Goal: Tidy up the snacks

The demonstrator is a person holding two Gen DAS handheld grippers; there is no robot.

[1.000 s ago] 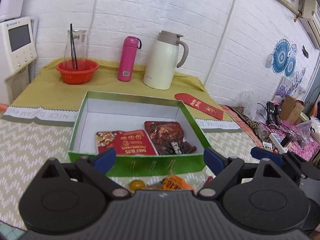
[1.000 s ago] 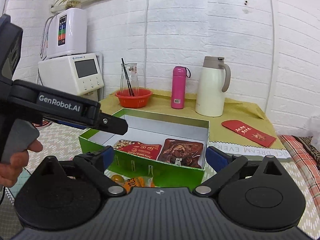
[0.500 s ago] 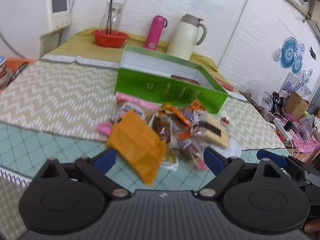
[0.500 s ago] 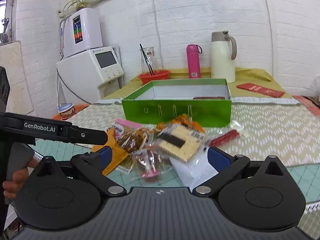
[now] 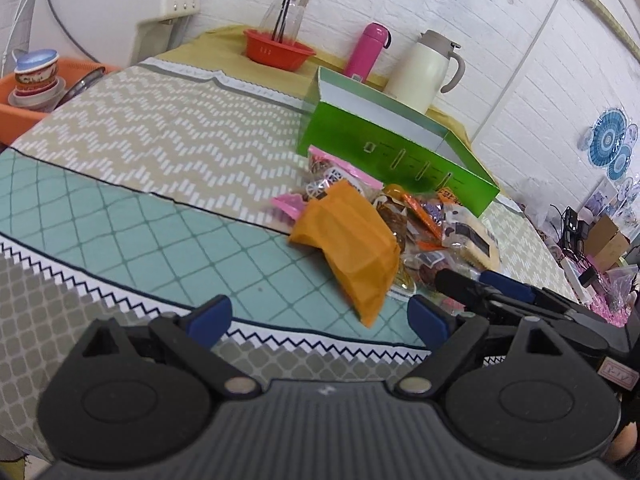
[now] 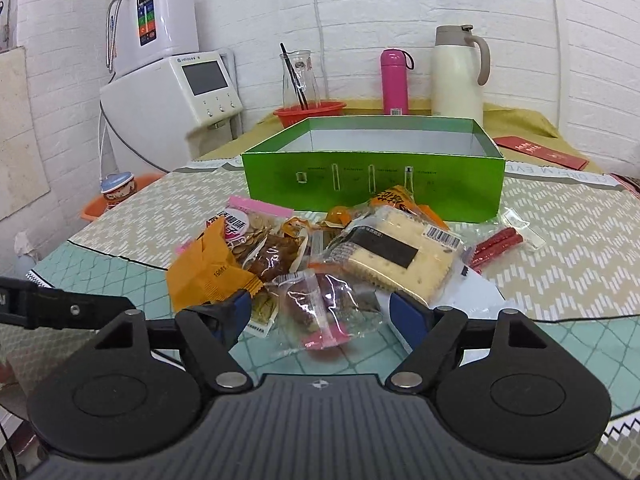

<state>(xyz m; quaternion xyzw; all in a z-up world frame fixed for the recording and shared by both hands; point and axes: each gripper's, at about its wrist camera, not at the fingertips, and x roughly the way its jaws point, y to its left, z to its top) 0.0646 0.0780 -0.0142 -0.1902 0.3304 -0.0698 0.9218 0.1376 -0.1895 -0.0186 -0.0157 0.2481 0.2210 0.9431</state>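
A pile of snack packets lies on the table in front of a green box [image 6: 372, 176]. In the pile are an orange packet [image 5: 352, 244] [image 6: 204, 268], a pink-edged seed packet [image 6: 248, 224], a cracker pack [image 6: 396, 256], a clear wrapped dark snack [image 6: 324, 308] and red sausage sticks [image 6: 496, 244]. The green box also shows in the left wrist view [image 5: 384, 152]. My left gripper [image 5: 320, 320] is open and empty, just short of the orange packet. My right gripper [image 6: 320, 312] is open, its jaws on either side of the clear wrapped snack.
Behind the box stand a red bowl with a glass carafe [image 6: 308, 110], a pink flask [image 6: 394, 82] and a white jug [image 6: 458, 74]. A red envelope [image 6: 540, 152] lies at the right. A white appliance [image 6: 172, 100] and an orange tub [image 5: 36, 92] sit at the left.
Both grippers have pulled back from over the box and dropped low toward the snack pile. The right gripper's jaws now flank the clear wrapped snack.
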